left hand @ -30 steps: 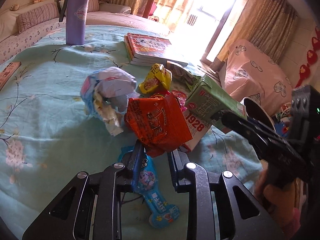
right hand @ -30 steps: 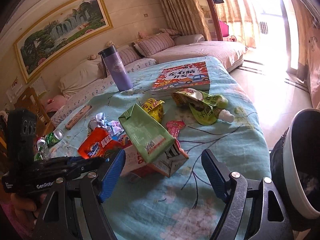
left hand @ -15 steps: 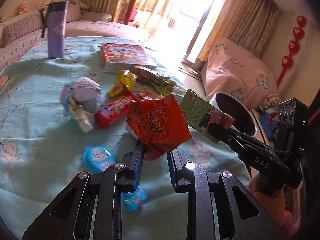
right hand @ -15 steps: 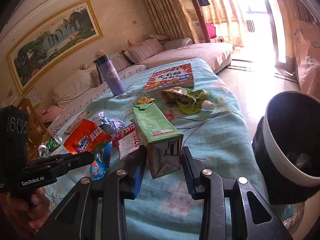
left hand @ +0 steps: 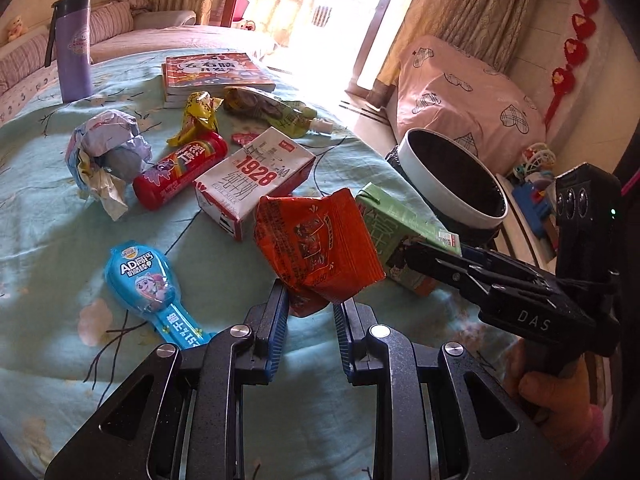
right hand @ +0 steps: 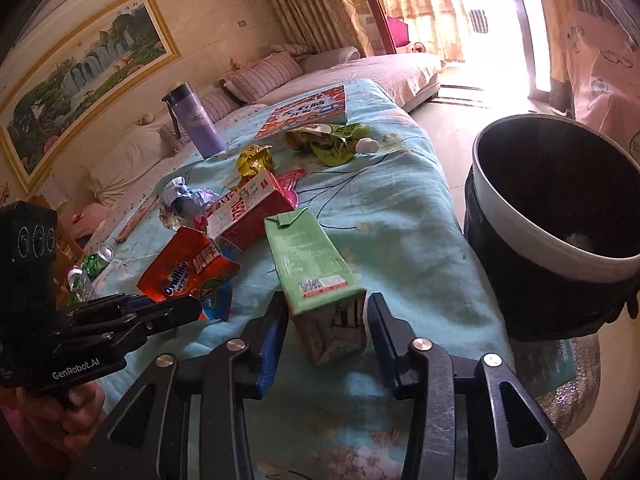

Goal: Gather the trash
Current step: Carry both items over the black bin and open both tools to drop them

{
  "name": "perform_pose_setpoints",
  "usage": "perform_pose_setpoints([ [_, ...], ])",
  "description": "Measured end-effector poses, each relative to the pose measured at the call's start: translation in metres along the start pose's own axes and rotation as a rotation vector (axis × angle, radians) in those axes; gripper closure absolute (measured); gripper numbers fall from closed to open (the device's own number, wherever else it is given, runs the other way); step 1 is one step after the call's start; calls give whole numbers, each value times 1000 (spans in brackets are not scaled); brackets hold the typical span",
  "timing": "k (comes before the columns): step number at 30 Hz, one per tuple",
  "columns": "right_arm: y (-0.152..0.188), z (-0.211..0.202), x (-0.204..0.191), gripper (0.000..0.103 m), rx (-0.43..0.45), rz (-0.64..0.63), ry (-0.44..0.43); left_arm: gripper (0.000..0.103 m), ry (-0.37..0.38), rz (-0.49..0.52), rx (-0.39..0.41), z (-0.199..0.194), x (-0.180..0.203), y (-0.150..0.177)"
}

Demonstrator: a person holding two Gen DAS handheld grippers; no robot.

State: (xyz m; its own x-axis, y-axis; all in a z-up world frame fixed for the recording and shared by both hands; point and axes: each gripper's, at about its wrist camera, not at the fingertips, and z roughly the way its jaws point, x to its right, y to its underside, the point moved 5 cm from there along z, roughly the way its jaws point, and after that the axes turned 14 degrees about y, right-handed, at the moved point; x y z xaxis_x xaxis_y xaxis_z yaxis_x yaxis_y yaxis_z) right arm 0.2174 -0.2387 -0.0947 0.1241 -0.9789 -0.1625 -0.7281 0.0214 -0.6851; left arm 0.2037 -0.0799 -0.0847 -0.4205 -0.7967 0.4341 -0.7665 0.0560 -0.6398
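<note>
My left gripper [left hand: 312, 300] is shut on the lower corner of an orange Ovaltine snack packet [left hand: 320, 248], which hangs above the turquoise tablecloth. A green drink carton [right hand: 312, 264] stands between the blue pads of my right gripper [right hand: 326, 312]. The pads touch both its sides while the jaws are opening. In the left wrist view that carton [left hand: 396, 224] is just right of the packet, near the table's edge. A black bin with a white rim [right hand: 520, 236] stands on the floor to the right of the table.
On the cloth lie a white-and-red milk carton [left hand: 252, 184], a red tube [left hand: 180, 168], a blue pouch [left hand: 148, 280], crumpled paper [left hand: 108, 148], a yellow wrapper [left hand: 198, 114] and a green spout pouch [left hand: 272, 114]. Books [left hand: 212, 74] and a purple flask [left hand: 74, 48] stand behind.
My right gripper closed around the green carton and carried it off the pile toward the bin. The left gripper moved the same way with the orange packet, uncovering the milk carton.
</note>
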Motion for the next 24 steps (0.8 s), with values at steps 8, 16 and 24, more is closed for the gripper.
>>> perform_pose_setpoints([
  [8, 1, 6, -8, 70, -14, -40, -1, 82, -7, 17, -8, 1, 5, 1],
  [16, -6, -27, 24, 72, 58, 44, 49, 82, 33, 74, -18, 12, 35, -9],
  [24, -18, -56, 76, 72, 111, 130, 116, 82, 76, 144, -22, 30, 74, -28],
])
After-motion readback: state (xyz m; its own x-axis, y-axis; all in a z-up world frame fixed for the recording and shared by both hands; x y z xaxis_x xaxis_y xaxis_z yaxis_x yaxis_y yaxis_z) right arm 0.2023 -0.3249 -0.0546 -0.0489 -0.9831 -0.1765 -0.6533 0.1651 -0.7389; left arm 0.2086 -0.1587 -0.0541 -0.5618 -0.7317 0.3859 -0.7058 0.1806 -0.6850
